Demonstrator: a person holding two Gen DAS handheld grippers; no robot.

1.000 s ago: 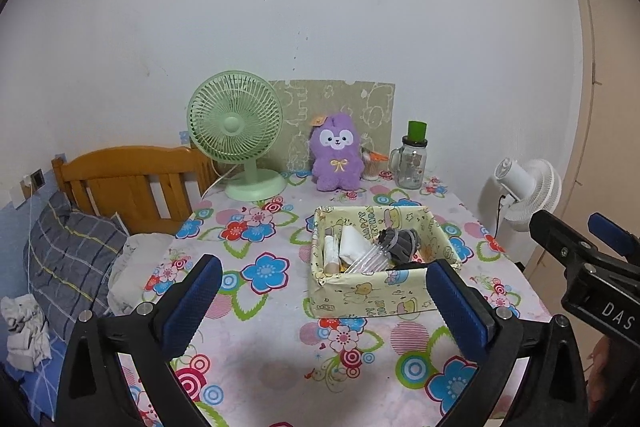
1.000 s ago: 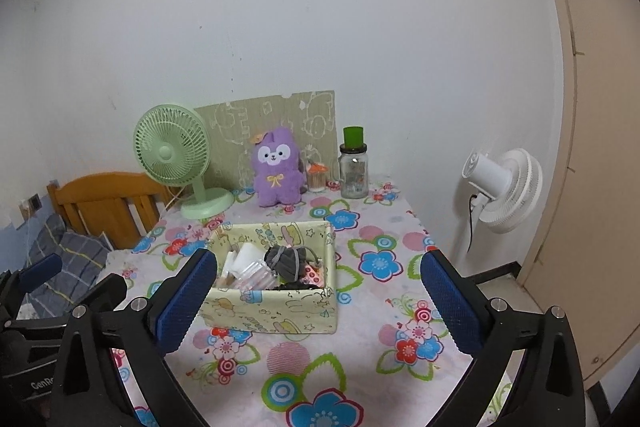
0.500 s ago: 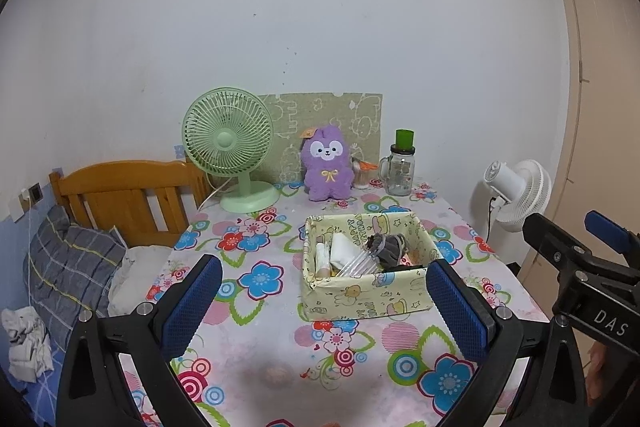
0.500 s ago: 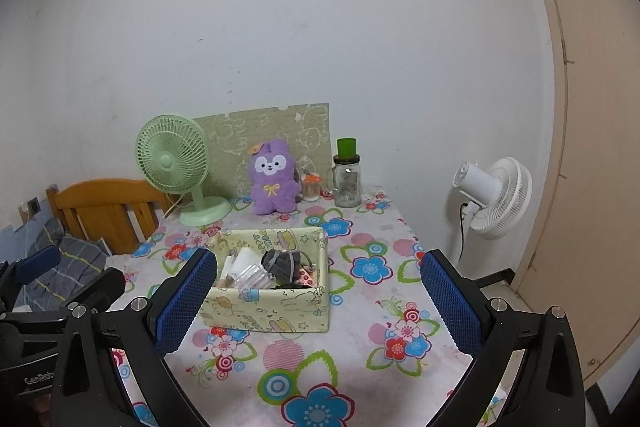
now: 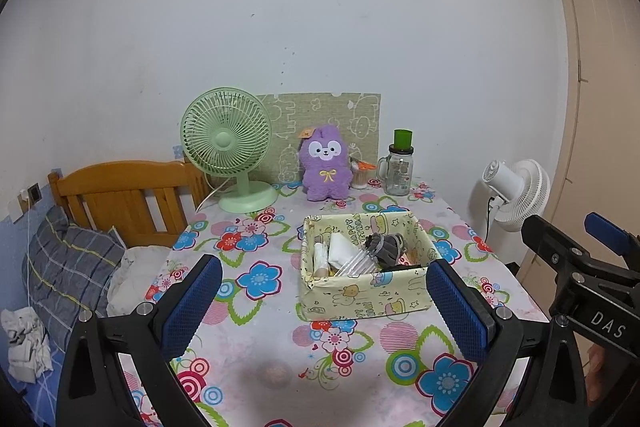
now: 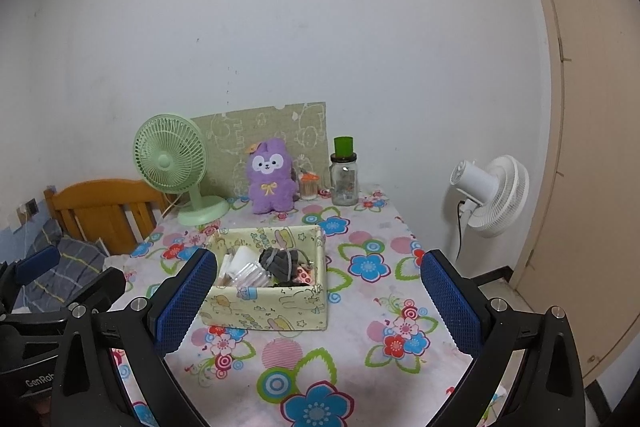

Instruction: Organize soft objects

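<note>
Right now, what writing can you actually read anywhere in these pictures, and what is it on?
"DAS" on the right gripper, seen from the left wrist view.
"GenRob", cut off at the edge, on the left gripper, seen from the right wrist view.
Printed words on the yellow storage box: too small and warped to read.
Label on the glass jar: too blurred.

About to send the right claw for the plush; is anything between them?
Yes. The box sits on the table between the open right claw and the plush at the far edge. A green fan stands left of the plush, a jar to its right.
</note>
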